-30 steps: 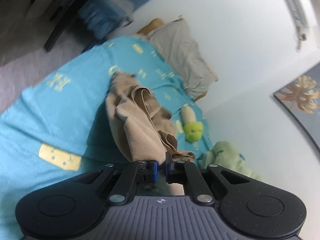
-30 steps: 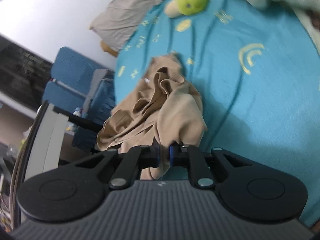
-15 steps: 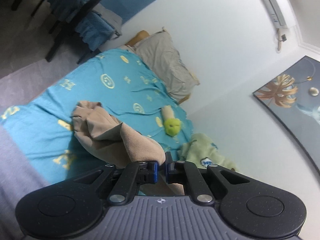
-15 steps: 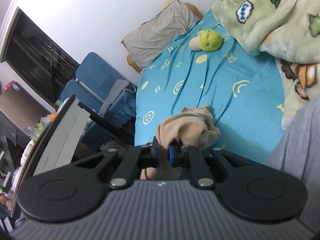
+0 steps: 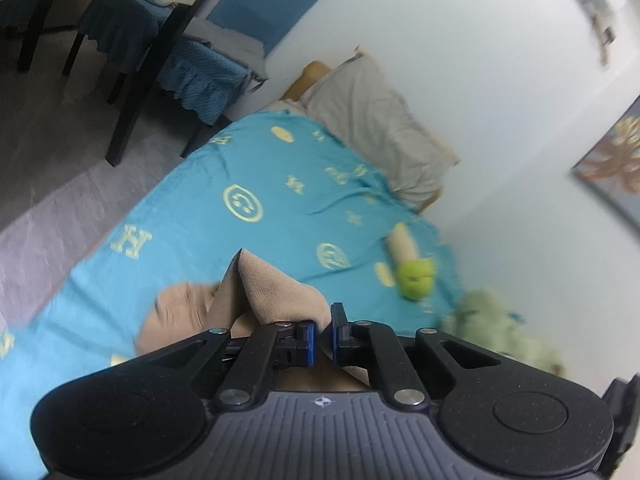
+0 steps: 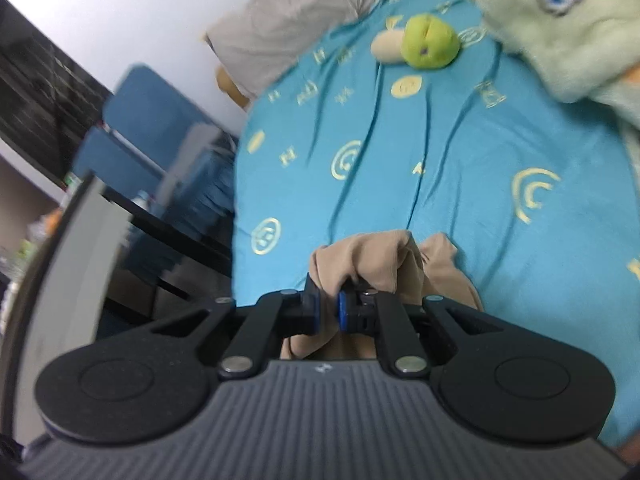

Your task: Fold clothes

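- Left gripper — bottom centre of the left wrist view; blue-padded fingers drawn nearly together, clamped on a fold of tan garment.
- Right gripper — bottom centre of the right wrist view; fingers nearly together, pinching a bunched edge of the same tan garment, which wraps over the finger on the right.
- Tan garment — crumpled, held up at both grippers in the lower middle of each view; in the left wrist view its blurred trailing part hangs to the lower left over the bedsheet.
- Bedsheet — turquoise with pale yellow letters and round emblems; covers the bed behind the garment, with wrinkles.
- Green plush toy — lies on the sheet, centre right in the left view, top centre in the right view; a cream part adjoins it.
- Pale green fleece blanket — upper right of the right view.
- Grey pillow — head of the bed, against the white wall.
- Blue chair — upper left, beside the bed.
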Motion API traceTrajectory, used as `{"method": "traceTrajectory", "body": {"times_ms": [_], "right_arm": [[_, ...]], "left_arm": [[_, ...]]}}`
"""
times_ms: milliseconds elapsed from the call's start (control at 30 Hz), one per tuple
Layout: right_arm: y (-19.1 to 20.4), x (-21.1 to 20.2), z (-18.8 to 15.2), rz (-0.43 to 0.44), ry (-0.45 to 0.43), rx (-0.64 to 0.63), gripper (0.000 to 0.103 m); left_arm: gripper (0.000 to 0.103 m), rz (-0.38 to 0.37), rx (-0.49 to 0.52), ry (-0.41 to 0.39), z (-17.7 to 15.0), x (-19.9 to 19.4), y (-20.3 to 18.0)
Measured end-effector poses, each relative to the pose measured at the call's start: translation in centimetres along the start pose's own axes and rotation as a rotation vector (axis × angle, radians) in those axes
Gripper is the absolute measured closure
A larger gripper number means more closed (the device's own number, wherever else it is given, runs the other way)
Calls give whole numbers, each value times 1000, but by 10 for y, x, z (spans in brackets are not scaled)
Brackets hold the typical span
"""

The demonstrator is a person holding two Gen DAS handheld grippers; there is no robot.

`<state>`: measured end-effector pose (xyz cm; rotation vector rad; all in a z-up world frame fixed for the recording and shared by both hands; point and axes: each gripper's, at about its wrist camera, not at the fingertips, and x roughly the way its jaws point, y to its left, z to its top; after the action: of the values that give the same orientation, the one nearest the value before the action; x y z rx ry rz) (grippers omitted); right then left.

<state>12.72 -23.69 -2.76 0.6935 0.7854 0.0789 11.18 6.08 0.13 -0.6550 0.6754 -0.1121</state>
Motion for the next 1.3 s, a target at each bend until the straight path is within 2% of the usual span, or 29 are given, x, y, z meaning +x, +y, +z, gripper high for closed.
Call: {"method": "traceTrajectory", "body": {"times_ms": [133,333,467,600,700,733,767,800,833,867,900,933,1033,1133,1200,1233,1300], "right_arm": [[-3,65,10,-42,72,-54,89],[-19,119,4,-42,132,-47,88],[-14,127,0,-79,126,-93,88],[-22,124,-2,-55,122,-86,88],[-21,117,-1,-35,112,-113,86],[-19,114,-1,-25,100,-131,77],[-17,109,-1,-12,83,-150,60],[-14,103,-2,5,65,-166,49],[-12,98,-3,19,44,-178,25],[-10,93,-3,28,21,-188,11],[-7,87,-3,30,-5,-206,7],[-5,81,-4,29,-29,-230,8],[0,70,-5,17,-78,-294,8],[-4,72,-5,15,-76,-305,9],[-5,81,-7,-5,-47,-341,29],[-6,88,-9,-31,-21,-365,46],[-10,102,-17,-90,30,-399,57]], "left_arm": [[95,61,60,42,14,67,22],[95,130,107,87,5,124,55],[93,164,190,86,-2,136,51],[93,160,209,72,-7,128,45],[85,160,257,59,-9,117,35],[75,155,275,55,-11,114,31],[63,149,294,52,-13,110,27],[57,142,312,48,-15,106,24],[46,141,330,28,-17,100,20],[34,154,351,1,-19,94,17],[28,172,372,-27,-21,88,14],[21,189,394,-55,-22,82,11],[19,201,417,-53,-26,74,11],[19,209,430,3,-32,79,17],[20,247,447,35,-38,87,21],[20,261,446,55,-39,91,24],[20,284,440,95,-42,99,32]]}}
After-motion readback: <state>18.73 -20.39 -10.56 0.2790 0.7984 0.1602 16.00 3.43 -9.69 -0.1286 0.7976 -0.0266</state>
